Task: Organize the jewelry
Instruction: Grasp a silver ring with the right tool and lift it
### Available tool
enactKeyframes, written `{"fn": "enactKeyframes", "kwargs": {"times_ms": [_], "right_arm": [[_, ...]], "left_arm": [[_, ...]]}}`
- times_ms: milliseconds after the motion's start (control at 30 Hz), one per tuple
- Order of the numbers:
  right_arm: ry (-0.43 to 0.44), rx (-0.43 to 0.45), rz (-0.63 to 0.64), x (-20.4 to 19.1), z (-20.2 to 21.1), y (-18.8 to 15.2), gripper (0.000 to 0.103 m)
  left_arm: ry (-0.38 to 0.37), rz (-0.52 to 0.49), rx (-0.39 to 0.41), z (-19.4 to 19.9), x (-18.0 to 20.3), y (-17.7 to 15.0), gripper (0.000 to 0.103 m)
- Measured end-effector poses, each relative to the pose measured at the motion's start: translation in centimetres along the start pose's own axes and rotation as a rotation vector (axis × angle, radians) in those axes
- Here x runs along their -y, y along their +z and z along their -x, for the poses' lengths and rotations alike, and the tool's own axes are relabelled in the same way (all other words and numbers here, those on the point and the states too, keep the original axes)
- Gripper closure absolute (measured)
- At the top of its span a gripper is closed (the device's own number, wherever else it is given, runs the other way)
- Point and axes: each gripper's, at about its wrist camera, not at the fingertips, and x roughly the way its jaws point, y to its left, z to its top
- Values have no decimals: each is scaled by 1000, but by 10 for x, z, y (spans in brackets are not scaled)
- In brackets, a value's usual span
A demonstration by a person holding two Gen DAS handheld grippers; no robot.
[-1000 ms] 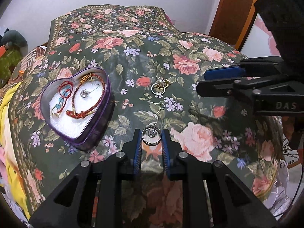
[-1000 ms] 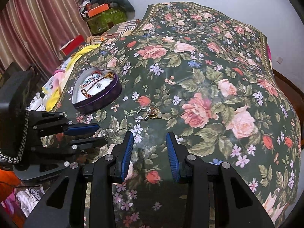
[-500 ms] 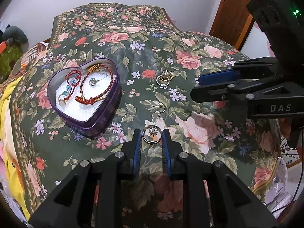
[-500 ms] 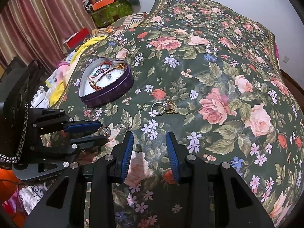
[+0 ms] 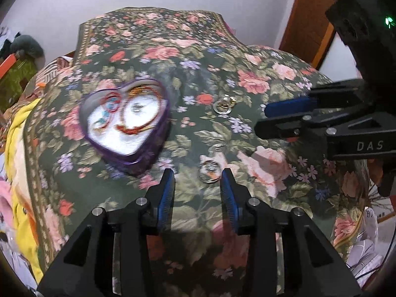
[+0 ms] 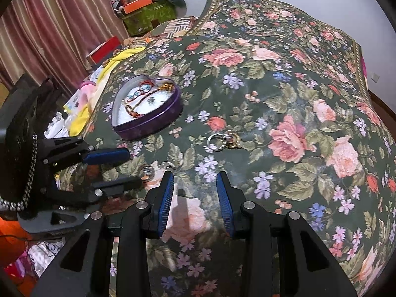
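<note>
Left gripper [image 5: 197, 182]: we have its jaws spread wide, gripping nothing.
Round earring [image 5: 210, 171]: lies on the floral bedspread [image 5: 262, 86] between our blue pads [image 5: 166, 190], nearer the right one.
Heart tin [image 5: 151, 146]: just left and ahead, already holding bracelets.
Right gripper [image 6: 195, 193]: also spread, idle; ring cluster [image 6: 224, 141] ahead.
Advice: we should centre, lower, close gently, lift clear of the cloth.

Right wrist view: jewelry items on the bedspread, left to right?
Left tongs → round silver pendant earring beside them → purple heart-shaped tin holding bracelets → cluster of silver and gold rings. All sit on the floral bedspread.
</note>
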Motion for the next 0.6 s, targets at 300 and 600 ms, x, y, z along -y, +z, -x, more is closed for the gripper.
{"fn": "enactKeyframes", "kwargs": {"times_ms": [300, 600], "right_arm": [[-25, -34, 74, -20, -20, 3, 71], [-81, -81, 160, -31, -41, 5, 71]], "left_arm": [[65, 99, 36, 22, -40, -14, 64], [55, 89, 56, 18, -40, -16, 64]]}}
